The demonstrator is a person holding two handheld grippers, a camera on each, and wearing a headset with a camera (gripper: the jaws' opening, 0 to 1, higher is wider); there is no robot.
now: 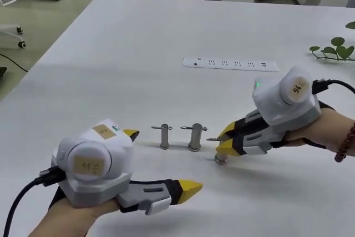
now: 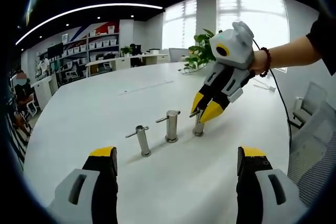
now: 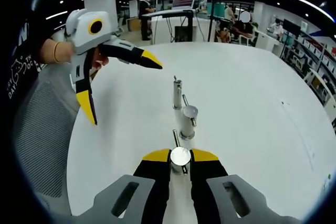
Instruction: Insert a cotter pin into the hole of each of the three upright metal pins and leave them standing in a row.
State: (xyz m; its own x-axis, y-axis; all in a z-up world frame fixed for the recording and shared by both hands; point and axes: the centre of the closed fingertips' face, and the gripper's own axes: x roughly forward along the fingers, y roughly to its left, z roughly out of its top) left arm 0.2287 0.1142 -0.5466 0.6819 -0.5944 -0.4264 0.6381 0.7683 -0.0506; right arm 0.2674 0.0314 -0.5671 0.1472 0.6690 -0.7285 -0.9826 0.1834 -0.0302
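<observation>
We are clamping our right gripper (image 1: pixel 224 141) shut around the short silver metal pin (image 3: pixel 180 156) with a thin wire cotter pin (image 1: pixel 213 138) through it, standing on the white table (image 1: pixel 111 54) at the end of a row with two similar upright pins (image 1: pixel 194 137); our left gripper (image 1: pixel 163 159) is hovering open, close by.
</observation>
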